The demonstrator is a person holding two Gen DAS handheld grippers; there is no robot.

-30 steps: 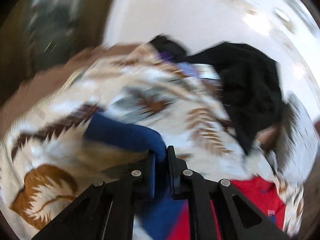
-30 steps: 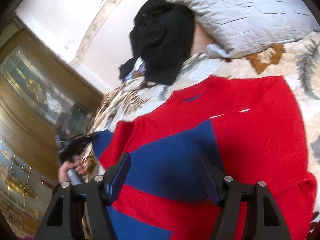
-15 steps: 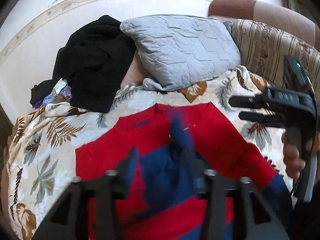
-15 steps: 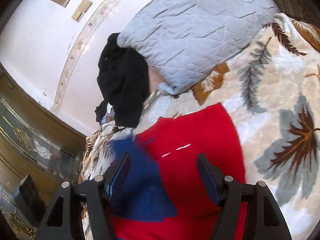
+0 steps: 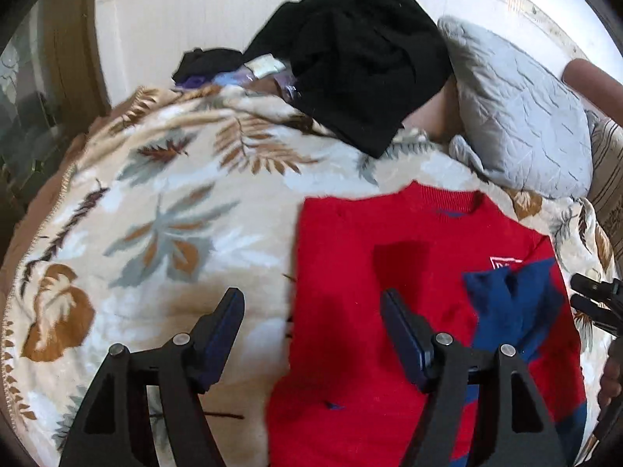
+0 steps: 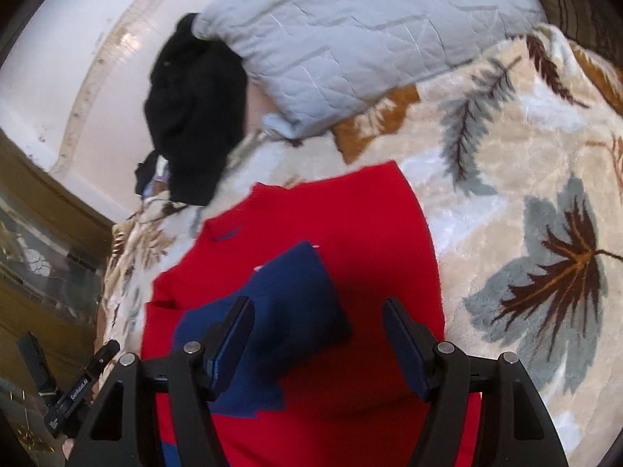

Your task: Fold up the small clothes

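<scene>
Blanket (image 5: 163, 233); sweater logo (image 5: 504, 261) left view only.

A home bedroom: a bed spread with a leaf-patterned blanket (image 5: 163, 233), a grey quilted pillow (image 5: 518, 124), black clothes (image 5: 358, 62) heaped against the white wall (image 5: 187, 11).

Left gripper (image 5: 311, 323) angled downward, jaws just opened wide, nothing between. Right gripper (image 6: 317, 330) likewise open, empty.
</scene>
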